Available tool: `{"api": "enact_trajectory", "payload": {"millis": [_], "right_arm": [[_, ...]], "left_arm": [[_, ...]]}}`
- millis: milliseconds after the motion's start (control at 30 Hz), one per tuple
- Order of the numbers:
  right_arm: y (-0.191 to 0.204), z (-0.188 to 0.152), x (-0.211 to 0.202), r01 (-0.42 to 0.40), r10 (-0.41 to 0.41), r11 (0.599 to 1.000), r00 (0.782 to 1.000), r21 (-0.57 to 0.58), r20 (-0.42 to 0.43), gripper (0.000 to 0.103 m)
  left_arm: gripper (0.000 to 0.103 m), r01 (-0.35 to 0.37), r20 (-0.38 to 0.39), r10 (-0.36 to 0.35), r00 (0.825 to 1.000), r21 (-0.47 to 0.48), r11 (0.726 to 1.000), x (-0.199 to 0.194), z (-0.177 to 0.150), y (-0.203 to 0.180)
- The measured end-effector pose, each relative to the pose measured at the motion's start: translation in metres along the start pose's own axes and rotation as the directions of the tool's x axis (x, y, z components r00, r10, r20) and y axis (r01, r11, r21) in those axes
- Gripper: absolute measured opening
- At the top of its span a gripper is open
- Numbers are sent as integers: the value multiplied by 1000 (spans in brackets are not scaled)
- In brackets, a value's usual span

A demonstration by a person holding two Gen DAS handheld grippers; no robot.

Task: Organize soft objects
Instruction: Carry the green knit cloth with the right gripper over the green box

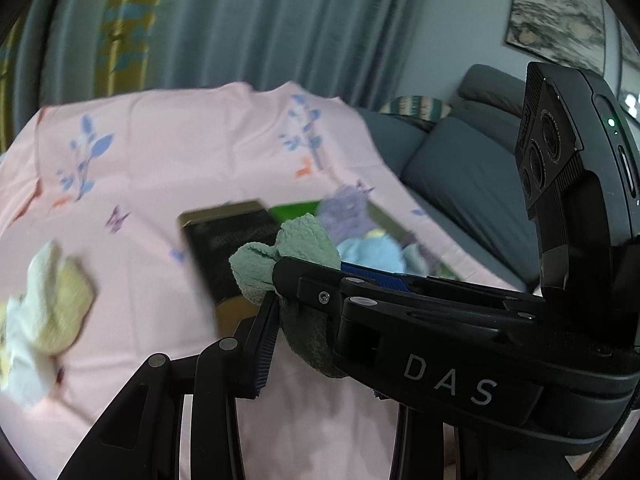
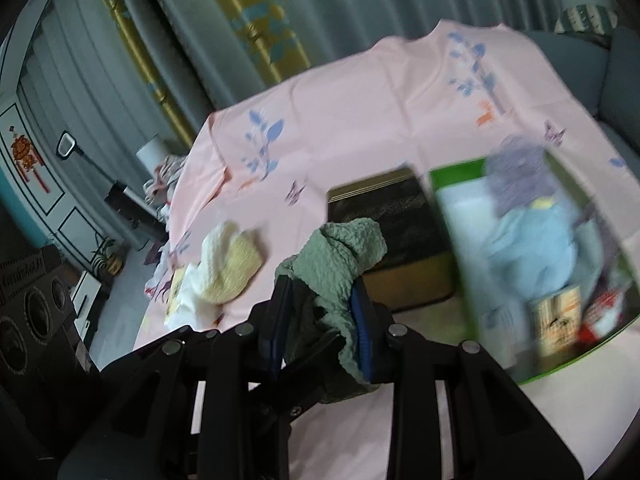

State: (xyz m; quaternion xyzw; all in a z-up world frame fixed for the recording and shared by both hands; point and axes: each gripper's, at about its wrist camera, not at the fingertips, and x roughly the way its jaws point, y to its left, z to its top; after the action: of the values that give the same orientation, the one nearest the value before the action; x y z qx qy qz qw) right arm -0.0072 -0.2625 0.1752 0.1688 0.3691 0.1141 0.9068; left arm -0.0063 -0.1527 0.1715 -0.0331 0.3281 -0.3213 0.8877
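Where curtains (image 1: pixel 240 20) hang, pink sheet (image 1: pixel 180 140) spreads.

Both wrist views look closely down onto the pink sheet (image 1: pixel 168 152), sharing the green box (image 2: pixel 452 178).

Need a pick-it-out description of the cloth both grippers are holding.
Start at the pink printed sheet, then the green box holding blue and purple cloths. In front, the green cloth hangs pinched between both grippers. It alone is sage green and lifted; the yellow cloth lies flat.

Dim, soft indoor light; heavy motion blur; fisheye bending, dark vignette at edges.
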Motion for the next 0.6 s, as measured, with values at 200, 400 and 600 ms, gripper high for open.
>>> {"api": "enact_trajectory", "payload": {"millis": [200,400,600], "right_arm": [[-23,37,-39,51,-52,999,994,14,100,30],[-53,61,-58,102,-109,993,981,53,161,30],[-92,64,-57,141,-161,982,971,124,174,30]], "left_arm": [[38,58,50,-62,997,76,995,11,44,-39],[38,97,63,-106,992,125,987,35,71,-68],[38,148,25,-154,988,160,976,73,75,-84]]}}
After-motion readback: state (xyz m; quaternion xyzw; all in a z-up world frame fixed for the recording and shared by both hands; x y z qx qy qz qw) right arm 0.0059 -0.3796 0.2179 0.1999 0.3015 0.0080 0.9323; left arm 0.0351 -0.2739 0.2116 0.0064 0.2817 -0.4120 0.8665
